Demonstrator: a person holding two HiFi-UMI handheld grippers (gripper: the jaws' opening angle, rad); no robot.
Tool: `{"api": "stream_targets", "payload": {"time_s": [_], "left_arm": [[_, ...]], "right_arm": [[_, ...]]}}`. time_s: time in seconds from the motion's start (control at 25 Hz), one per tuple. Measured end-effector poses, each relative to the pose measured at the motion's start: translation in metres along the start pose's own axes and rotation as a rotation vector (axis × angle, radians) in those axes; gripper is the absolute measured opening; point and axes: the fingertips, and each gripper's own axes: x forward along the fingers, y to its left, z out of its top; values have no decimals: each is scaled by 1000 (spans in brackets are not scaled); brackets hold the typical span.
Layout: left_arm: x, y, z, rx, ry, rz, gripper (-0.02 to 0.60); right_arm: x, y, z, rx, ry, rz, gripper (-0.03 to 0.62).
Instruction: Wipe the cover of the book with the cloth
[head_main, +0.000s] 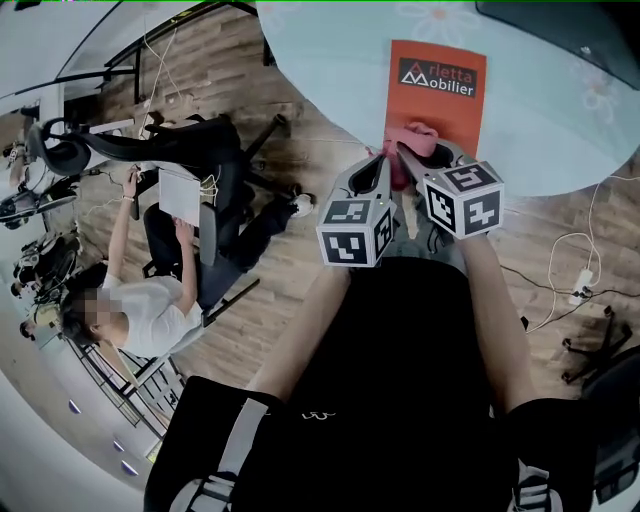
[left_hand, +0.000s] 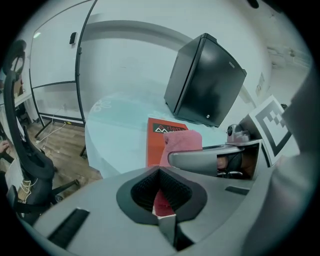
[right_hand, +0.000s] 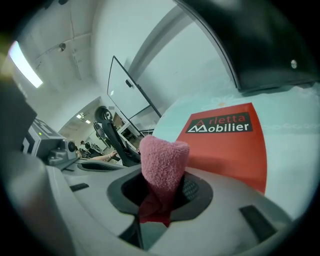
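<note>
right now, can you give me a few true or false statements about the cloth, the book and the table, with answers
1. The right gripper is shut on the pink cloth. True.
2. The book has a blue cover. False: it is orange-red, with a dark label near one end.
3. The book lies on the wooden floor. False: it lies flat on the pale round table.
4. A black box stands on the table beyond the book. True.

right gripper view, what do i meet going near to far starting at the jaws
right gripper → pink cloth clamped in its jaws → orange book flat on the table → black box behind it
</note>
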Motion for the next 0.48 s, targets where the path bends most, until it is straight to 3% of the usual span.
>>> {"api": "stream_targets", "payload": {"time_s": [0.48], "left_arm": [[8, -12, 1, -22, -3, -35, 14]], "right_arm": [[-22, -24, 1, 24, -19, -60, 109]]}}
